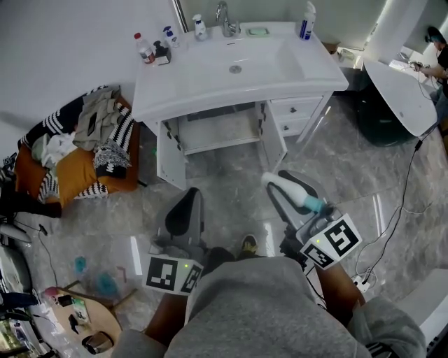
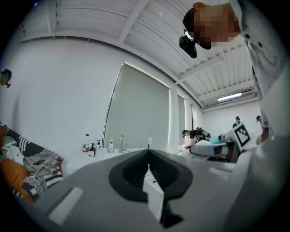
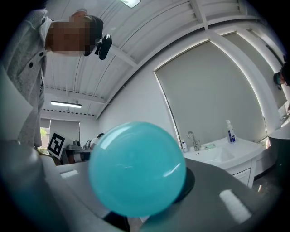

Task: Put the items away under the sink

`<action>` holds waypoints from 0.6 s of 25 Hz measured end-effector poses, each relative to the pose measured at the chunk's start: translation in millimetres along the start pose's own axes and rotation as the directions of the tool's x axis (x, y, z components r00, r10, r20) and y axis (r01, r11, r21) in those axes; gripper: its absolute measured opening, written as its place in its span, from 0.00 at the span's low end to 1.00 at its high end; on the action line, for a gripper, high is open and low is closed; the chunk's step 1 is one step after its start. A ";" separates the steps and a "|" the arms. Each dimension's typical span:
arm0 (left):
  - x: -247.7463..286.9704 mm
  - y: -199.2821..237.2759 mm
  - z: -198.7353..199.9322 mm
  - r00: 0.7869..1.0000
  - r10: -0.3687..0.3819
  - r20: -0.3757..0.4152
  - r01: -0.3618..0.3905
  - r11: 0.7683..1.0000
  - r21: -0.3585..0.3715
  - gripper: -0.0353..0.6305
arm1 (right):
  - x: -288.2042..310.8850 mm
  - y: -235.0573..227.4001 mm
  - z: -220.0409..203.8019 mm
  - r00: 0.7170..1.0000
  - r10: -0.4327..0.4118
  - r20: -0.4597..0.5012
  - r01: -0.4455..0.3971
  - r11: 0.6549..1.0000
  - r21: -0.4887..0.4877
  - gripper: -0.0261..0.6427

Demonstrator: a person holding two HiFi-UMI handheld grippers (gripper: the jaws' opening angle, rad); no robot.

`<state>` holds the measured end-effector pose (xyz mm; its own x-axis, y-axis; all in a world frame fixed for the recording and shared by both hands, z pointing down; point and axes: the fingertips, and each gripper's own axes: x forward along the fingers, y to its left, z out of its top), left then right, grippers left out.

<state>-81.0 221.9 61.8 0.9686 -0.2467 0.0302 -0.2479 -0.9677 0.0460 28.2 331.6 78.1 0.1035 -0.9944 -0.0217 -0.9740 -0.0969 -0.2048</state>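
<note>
My right gripper (image 1: 288, 187) is shut on a white bottle with a teal end (image 1: 310, 203); the white body (image 1: 280, 184) sticks out forward toward the vanity. In the right gripper view that teal end (image 3: 137, 168) fills the middle. My left gripper (image 1: 187, 201) is shut with nothing in it; its jaws meet along a thin seam (image 2: 147, 166). Both hang over the floor in front of the white sink vanity (image 1: 161, 98). The cabinet under the sink (image 1: 218, 131) stands with both doors open. On the counter stand a red-capped bottle (image 1: 143, 47), a dark pump bottle (image 1: 162, 53) and a blue spray bottle (image 1: 306, 21).
A sofa piled with clothes (image 1: 77, 150) sits left of the vanity. A round wooden table (image 1: 87, 323) with small things is at the lower left. A white table (image 1: 400, 94) and a seated person (image 1: 435, 52) are at the right. Cables and a power strip (image 1: 361, 283) lie on the floor.
</note>
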 end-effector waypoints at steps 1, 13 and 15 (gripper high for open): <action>1.2 -1.8 -0.6 1.000 -0.002 0.000 0.002 1.000 0.000 0.07 | -0.5 -2.1 -0.1 1.000 0.001 -0.001 -0.001 1.000 0.000 0.23; 4.1 -2.9 -5.2 1.000 -0.008 -0.004 0.008 1.000 -0.002 0.07 | 3.8 -5.4 -3.4 1.000 0.007 -0.020 -0.007 1.000 -0.011 0.23; 5.1 -1.3 -6.8 1.000 -0.010 -0.004 0.010 1.000 -0.005 0.07 | 5.6 -3.7 -4.0 1.000 0.008 -0.021 -0.008 1.000 -0.013 0.23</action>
<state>-75.9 222.3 68.7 0.9710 -0.2369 0.0335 -0.2384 -0.9698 0.0516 31.6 326.3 82.6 0.0914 -0.9958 -0.0031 -0.9775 -0.0891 -0.1914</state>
